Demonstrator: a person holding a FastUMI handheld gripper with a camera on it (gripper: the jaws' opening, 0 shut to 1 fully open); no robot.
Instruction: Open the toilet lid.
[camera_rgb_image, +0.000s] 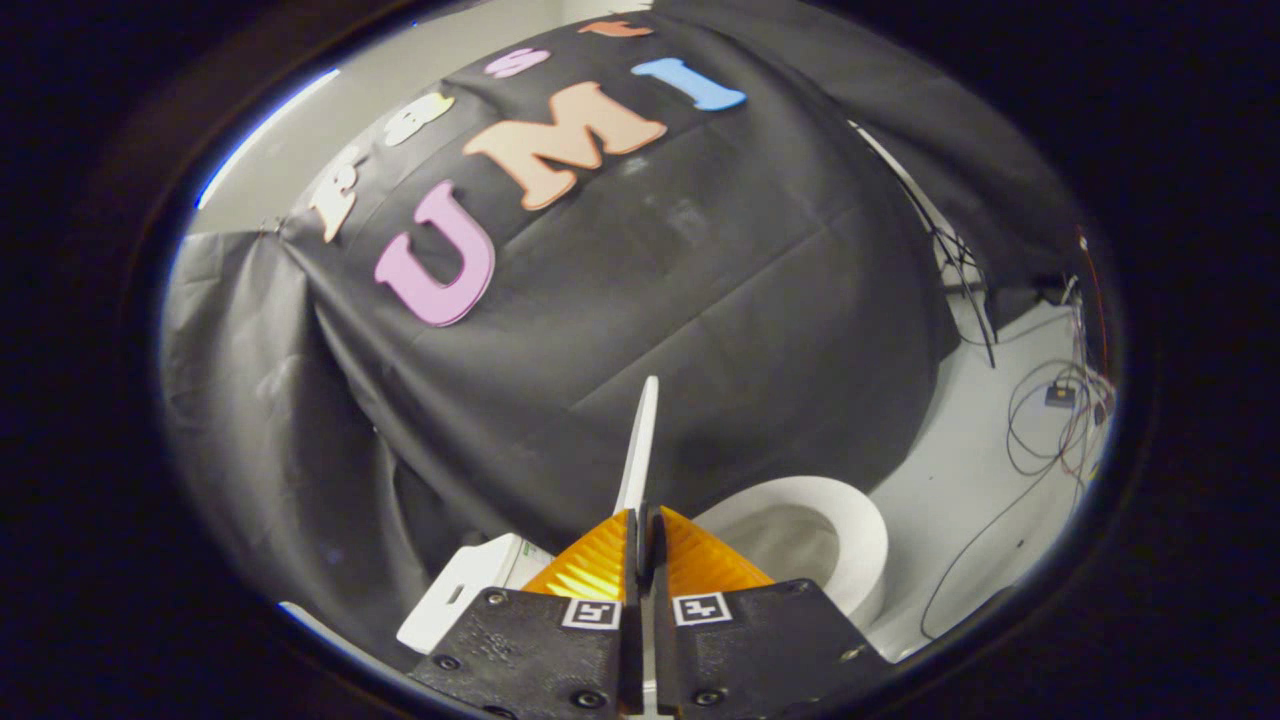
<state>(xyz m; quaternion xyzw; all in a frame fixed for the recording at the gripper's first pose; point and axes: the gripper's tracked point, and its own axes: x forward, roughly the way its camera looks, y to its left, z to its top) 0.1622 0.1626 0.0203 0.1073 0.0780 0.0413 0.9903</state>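
Observation:
The white toilet lid (640, 440) stands raised, seen edge-on as a thin strip rising from between my fingers. My gripper (642, 520) is shut on the lid's edge, one finger pressing on each side. To the right of the fingers lies the open white toilet seat and bowl (850, 530). Left of the fingers sits the white cistern top (470, 585). The lower part of the lid is hidden behind the fingers.
Black cloth (700, 330) hangs close behind the toilet as the booth wall. A light floor (1000, 470) lies to the right, with loose cables (1050, 420) and a small dark box on it.

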